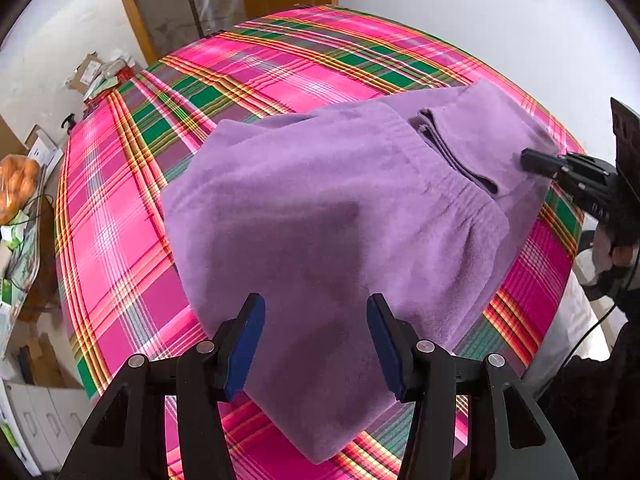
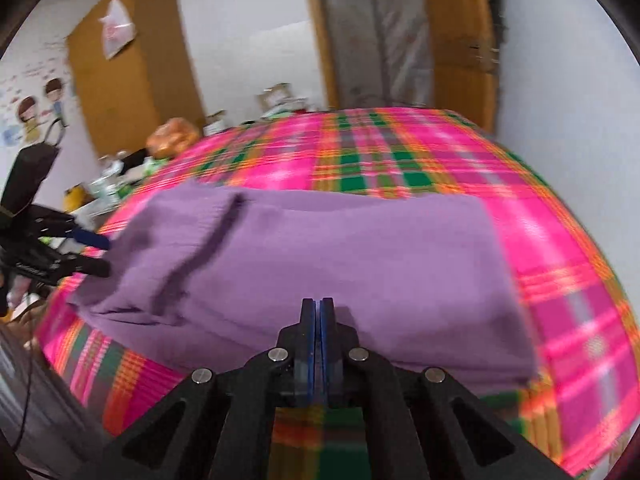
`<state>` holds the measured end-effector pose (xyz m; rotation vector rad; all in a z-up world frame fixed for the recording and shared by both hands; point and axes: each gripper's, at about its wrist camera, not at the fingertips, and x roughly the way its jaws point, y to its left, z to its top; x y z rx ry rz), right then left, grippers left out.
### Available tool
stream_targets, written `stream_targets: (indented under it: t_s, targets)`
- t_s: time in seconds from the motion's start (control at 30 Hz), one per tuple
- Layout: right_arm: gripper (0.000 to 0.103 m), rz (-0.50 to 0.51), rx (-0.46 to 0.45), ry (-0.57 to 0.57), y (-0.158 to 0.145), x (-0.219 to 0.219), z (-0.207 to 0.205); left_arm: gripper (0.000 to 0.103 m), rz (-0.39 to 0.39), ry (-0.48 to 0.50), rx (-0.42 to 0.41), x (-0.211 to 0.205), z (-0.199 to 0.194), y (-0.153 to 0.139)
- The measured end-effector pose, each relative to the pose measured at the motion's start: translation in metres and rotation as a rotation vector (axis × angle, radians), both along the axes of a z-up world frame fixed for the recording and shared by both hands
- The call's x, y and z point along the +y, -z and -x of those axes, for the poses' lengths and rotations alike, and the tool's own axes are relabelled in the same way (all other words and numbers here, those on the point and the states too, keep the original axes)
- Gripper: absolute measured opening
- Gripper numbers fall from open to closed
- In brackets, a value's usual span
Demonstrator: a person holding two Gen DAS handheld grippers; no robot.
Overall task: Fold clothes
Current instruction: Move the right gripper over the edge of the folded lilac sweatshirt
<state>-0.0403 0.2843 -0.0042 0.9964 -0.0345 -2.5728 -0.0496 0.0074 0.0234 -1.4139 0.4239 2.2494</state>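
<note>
Purple fleece garment (image 1: 320, 220) is lying part-folded on the plaid-covered bed (image 1: 120, 240), with more folding judged to be left.

The garment is resting across the middle of the bed, doubled over so that an elastic waistband and a pocket slit are showing on top; its edges are lying uneven and one corner is reaching toward the near bed edge, so the stack is looking loose rather than squared off. The left hand-held gripper (image 1: 316, 344) is hovering over the garment's near corner with its blue pads standing wide apart and nothing between them. The right hand-held gripper (image 2: 318, 308) is sitting at the garment's other edge with its pads pressed together; no cloth is showing between them.
</note>
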Motion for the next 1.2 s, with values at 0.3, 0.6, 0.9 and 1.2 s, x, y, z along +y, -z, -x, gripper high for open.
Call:
stream_targets:
  t_s: [0.3, 0.6, 0.9, 1.2]
  targets:
    - [0.004, -0.027, -0.011, -0.162, 0.012, -0.056, -0.002, 0.055, -0.008, 0.001, 0.002, -0.001, 0.001, -0.002]
    - [0.036, -0.02, -0.002, -0.218, 0.005, -0.053, -0.01, 0.055, 0.0, 0.006, -0.009, 0.002, 0.004, 0.003]
    - [0.032, -0.037, 0.036, -0.219, 0.004, -0.058, -0.004, 0.055, 0.008, -0.001, -0.01, 0.001, 0.005, 0.005]
    - [0.006, -0.064, 0.038, -0.24, 0.01, -0.063, -0.003, 0.055, 0.011, 0.0, -0.008, 0.001, 0.004, 0.005]
